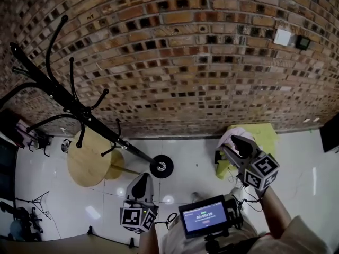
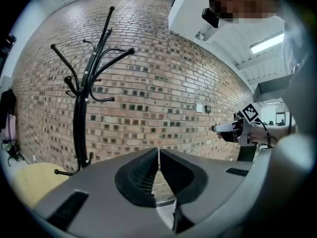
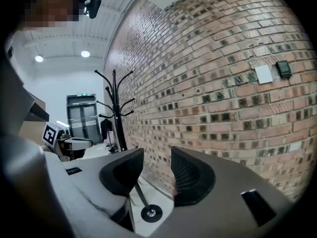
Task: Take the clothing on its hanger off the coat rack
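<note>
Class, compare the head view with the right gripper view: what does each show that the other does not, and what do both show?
Head view only: the round wooden table beside the coat rack, and a small screen near the person. Right gripper view only: a dark double door and round ceiling lights. Both: the coat rack, the brick wall and its white wall plate.

Nothing can be read; the timer digits on the small screen are too blurred.

A round wooden table stands on the white floor near the brick wall.
</note>
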`<state>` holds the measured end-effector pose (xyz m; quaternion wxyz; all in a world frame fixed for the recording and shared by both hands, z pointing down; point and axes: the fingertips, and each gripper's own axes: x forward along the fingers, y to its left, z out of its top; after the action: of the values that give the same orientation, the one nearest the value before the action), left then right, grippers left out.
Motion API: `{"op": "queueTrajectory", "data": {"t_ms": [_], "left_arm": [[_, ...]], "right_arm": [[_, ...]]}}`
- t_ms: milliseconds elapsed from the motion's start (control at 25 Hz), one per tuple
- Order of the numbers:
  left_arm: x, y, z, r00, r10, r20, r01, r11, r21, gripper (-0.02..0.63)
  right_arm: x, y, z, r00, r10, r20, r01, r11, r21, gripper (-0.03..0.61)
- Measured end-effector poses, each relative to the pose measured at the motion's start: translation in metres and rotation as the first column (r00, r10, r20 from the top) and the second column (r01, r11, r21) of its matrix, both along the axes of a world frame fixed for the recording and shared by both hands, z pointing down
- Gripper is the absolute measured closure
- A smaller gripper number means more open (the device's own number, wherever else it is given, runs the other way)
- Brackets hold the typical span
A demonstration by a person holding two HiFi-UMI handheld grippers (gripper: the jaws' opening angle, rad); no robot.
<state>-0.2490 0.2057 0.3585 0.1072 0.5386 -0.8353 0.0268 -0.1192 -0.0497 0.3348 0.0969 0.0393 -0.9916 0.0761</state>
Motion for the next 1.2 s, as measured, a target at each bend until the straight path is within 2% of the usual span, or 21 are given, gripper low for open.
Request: {"op": "queueTrajectory", "data": {"t_ms": [320,520,680,880,1080,1200], "left_arm": [[-0.036,0.068,0.016,0.995,-0.095,-0.011,0.095,0.995,0.004,0.589],[-0.047,0.083,0.031,0.991,-0.12,-0.06,0.121,0.992,0.015,0.591],[-0.051,0.082,0.041,0.992,-0.093,-0.083,0.094,0.996,0.011,0.591],[-0.055,0.065,0.028,0.998,-0.039,-0.043,0.041,0.998,0.048,0.589],[-0.051,0.056,0.023,0.999,-0.003,-0.032,0.005,0.998,0.06,0.59],[-0.044,0.056,0.021,0.999,0.027,-0.019,-0.026,0.998,0.05,0.591]], "right_arm": [[-0.049,0.069,0.034,0.994,-0.093,-0.056,0.092,0.995,-0.03,0.407],[-0.065,0.096,0.062,0.972,-0.17,-0.163,0.171,0.985,-0.008,0.403],[-0.08,0.109,0.062,0.962,-0.198,-0.188,0.208,0.978,0.033,0.403],[-0.084,0.108,0.069,0.957,-0.191,-0.22,0.211,0.975,0.069,0.407],[-0.082,0.108,0.071,0.964,-0.167,-0.206,0.187,0.979,0.08,0.411],[-0.086,0.117,0.051,0.98,-0.152,-0.131,0.162,0.985,0.064,0.411]]}}
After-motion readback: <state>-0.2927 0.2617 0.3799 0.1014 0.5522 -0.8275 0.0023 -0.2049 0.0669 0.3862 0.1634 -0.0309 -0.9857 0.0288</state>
